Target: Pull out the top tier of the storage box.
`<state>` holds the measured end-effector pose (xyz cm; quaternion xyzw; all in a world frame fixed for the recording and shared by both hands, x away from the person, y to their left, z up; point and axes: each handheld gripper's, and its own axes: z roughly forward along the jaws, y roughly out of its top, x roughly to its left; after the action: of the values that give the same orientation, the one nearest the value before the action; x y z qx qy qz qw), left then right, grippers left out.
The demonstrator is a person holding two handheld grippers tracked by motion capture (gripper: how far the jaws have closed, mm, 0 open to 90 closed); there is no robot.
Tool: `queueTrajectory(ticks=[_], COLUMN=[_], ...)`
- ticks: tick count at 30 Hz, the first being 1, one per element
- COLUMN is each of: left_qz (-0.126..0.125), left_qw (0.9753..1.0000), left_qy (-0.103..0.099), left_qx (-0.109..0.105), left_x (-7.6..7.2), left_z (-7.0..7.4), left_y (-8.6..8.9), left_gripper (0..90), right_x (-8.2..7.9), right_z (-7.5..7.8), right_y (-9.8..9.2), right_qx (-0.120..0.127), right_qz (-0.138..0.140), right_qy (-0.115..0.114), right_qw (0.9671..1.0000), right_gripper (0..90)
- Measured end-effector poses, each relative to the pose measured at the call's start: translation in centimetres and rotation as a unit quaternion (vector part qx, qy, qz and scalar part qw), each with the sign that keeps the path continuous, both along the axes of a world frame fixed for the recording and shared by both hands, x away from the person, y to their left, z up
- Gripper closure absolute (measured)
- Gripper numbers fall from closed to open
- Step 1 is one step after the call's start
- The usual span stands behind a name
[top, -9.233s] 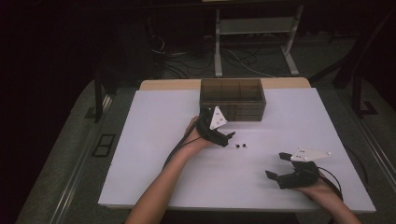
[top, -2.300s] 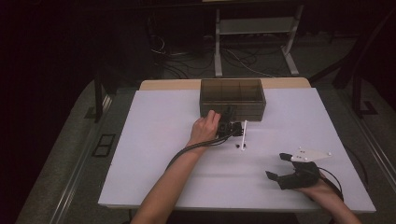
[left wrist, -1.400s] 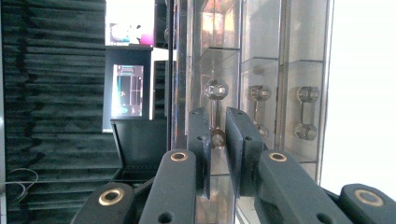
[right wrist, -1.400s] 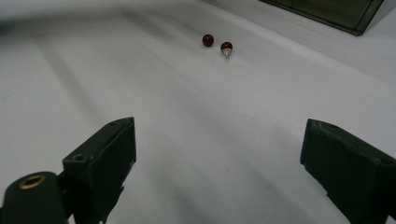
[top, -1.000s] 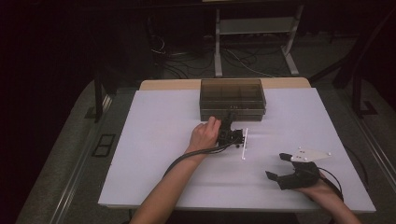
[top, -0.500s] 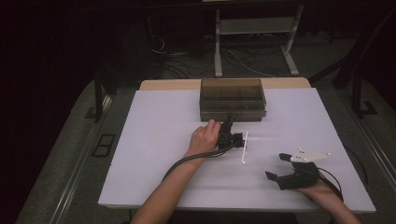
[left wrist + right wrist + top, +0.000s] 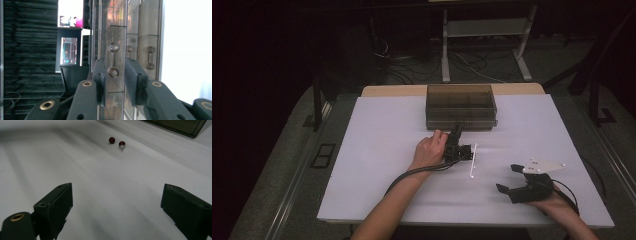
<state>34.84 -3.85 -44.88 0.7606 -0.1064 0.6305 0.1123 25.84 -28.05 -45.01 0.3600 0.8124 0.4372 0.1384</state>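
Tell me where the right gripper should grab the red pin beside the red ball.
Probably its round red head, from above. The pin lies flat on the table, thin metal tip toward the open right gripper, and the head is its widest part. Mind the ball close beside it.

The left claw [image 7: 460, 140] went from the counter's middle up toward 12 o'clock and now it's clamped on the smoky plastic organizer box's [image 7: 461, 106] front wall.

Left claw [image 7: 458, 136] turned sideways, jaws closed, right claw [image 7: 511, 179] resting, jaws wide apart
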Motion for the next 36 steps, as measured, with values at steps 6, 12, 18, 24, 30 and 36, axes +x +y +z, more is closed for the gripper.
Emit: queueTrajectory(ticks=[6, 12, 18, 24, 30, 36], left_qz=[-0.006, -0.007, -0.004, 0.004, 0.015, 0.017], left_qw=[1.0000, 0.9999, 0.9999, 0.9998, 0.9998, 0.9996], left_qy=[0.005, 0.009, 0.013, 0.015, 0.012, 0.011], left_qx=[-0.005, 0.003, -0.010, -0.012, -0.011, -0.021], left_x=[-0.7, -1.0, -1.5, -2.3, -2.7, -3.0], left_z=[0.4, 0.8, 0.7, 0.3, -0.3, -0.3], left_y=[0.6, 1.2, 2.3, 3.4, 4.1, 4.3], left_gripper=[61.9, 55.7, 50.4, 45.8, 40.6, 39.5], right_x=[0.0, -0.1, -0.1, -0.1, -0.1, -0.2], right_z=[0.1, 0.1, 0.1, 0.0, 0.1, 0.1], right_y=[-0.1, 0.0, -0.1, 0.0, 0.1, 0.2], right_qx=[0.000, -0.001, -0.001, -0.004, -0.002, -0.004], right_qz=[-0.002, -0.001, -0.004, 0.000, 0.000, 0.003], right_qy=[-0.004, -0.004, -0.004, -0.003, -0.005, -0.006], right_qw=[1.0000, 1.0000, 1.0000, 1.0000, 1.0000, 1.0000], right_gripper=[9.9, 9.9, 9.9, 9.9, 9.9, 10.0])
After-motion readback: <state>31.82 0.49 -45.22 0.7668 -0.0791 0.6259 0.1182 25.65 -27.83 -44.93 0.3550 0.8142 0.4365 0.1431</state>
